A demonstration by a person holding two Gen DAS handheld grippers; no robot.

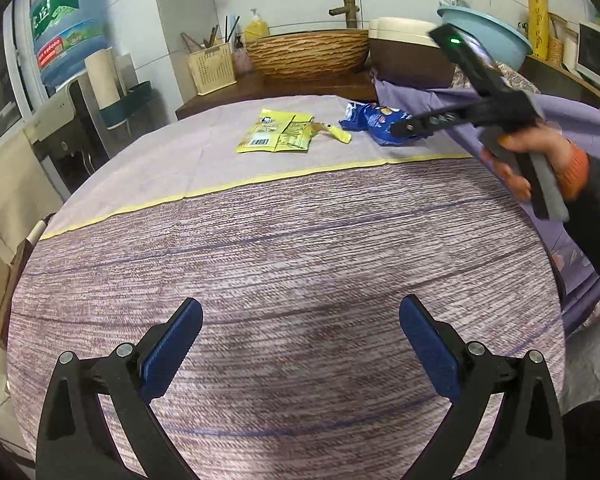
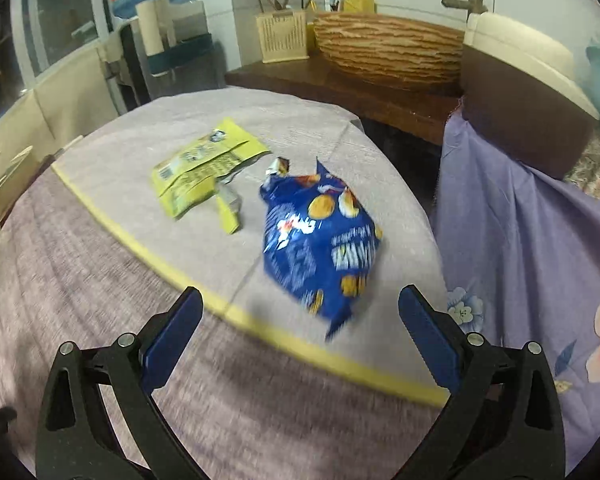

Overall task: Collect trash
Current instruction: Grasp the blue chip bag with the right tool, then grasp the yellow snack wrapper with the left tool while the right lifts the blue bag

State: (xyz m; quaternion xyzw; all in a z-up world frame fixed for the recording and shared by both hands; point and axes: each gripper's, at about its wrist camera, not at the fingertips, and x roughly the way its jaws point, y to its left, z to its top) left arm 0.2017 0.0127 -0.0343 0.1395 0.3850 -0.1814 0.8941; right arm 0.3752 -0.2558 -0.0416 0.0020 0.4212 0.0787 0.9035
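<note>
A blue snack bag [image 2: 320,236] lies crumpled on the far part of the clothed table [image 2: 100,280]; it also shows in the left wrist view [image 1: 374,120]. A torn yellow wrapper [image 2: 204,168] lies flat to its left, also seen in the left wrist view [image 1: 278,132]. My right gripper [image 2: 300,316] is open and empty, just short of the blue bag, its jaws wide apart. My left gripper [image 1: 300,320] is open and empty over the near, bare part of the table, far from both wrappers. The right gripper's body [image 1: 496,92] shows in the left wrist view beside the blue bag.
A purple floral cloth [image 2: 520,240] hangs to the right of the table. Behind stand a wooden counter [image 2: 340,84] with a woven basin [image 2: 384,44], a utensil holder [image 2: 282,36], a brown-and-cream pot [image 2: 524,92] and a water jug [image 1: 66,28] at far left.
</note>
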